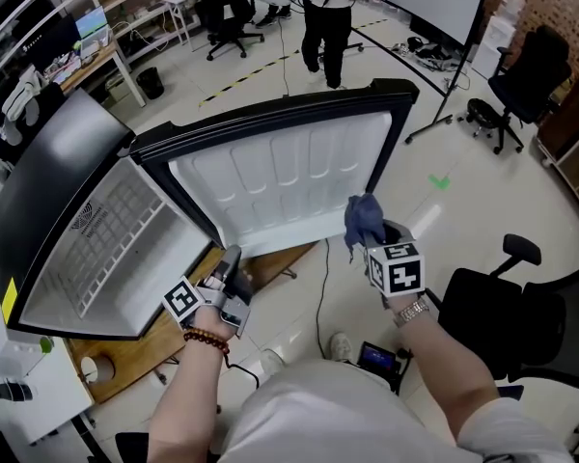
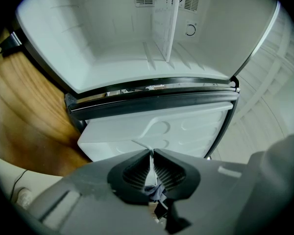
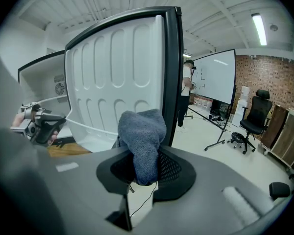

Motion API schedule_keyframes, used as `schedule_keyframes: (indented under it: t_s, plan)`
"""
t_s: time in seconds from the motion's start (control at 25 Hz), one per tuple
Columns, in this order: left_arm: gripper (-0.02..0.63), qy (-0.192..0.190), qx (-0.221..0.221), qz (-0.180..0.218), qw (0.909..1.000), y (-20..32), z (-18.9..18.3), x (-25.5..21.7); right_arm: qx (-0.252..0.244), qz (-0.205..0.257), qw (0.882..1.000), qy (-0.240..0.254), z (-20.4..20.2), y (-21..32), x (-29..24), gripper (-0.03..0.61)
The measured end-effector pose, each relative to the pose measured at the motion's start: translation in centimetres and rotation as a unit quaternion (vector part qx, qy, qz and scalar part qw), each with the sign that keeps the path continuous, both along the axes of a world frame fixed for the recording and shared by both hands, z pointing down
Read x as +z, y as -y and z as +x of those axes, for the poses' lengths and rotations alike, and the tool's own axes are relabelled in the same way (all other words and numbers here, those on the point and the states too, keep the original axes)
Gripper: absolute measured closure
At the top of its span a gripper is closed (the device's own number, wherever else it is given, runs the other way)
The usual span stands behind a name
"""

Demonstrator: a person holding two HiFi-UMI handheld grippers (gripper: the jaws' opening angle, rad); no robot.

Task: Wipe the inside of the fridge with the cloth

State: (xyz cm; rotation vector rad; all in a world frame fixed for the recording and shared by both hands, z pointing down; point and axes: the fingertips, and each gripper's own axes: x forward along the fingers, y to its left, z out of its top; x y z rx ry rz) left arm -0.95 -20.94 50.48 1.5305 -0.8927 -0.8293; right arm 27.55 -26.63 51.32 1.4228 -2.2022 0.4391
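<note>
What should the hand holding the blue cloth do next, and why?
Probably swing the right gripper over toward the open fridge. Its jaws are clamped on the cloth, which is out by the door and not touching the white inside walls that need wiping.

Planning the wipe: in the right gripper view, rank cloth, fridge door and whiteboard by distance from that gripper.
1. cloth, clamped in the jaws.
2. fridge door, just ahead, left of centre.
3. whiteboard, far back on the right.
</note>
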Motion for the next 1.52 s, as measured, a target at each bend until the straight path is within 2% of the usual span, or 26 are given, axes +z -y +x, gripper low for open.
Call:
schedule_keyframes:
  t_s: [0.4, 0.76, 0.92, 1.08, 1.52]
  plan:
    - [0.588, 0.011, -0.005, -0.006, 0.9999, -1.0, 0.6, 1.5, -0.036, 0.019, 0.999, 0.021, -0.2, -1.3, -2.3, 0.508]
    - [0.588, 0.03, -0.033, -0.046, 0.9979, -0.6, -0.1, 6.0, -0.095, 0.028, 0.995, 0.023, -2.8, -2.5, -3.6, 0.508]
    - [0.588, 0.042, -0.044, -0.042, 0.9973, 0.4, -0.5, 6.4, -0.146, 0.035, 0.988, 0.03, -5.6, -3.8, -4.2, 0.508]
    - [0.588, 0.055, -0.066, -0.055, 0.9948, 0.7, -0.9, 7.2, -0.191, 0.041, 0.98, 0.038, -7.9, -4.6, -4.8, 0.508]
    - [0.581, 0.08, -0.12, -0.059, 0.9878, -0.6, -0.3, 6.8, -0.296, 0.056, 0.952, 0.048, -10.6, -5.8, -5.9, 0.508]
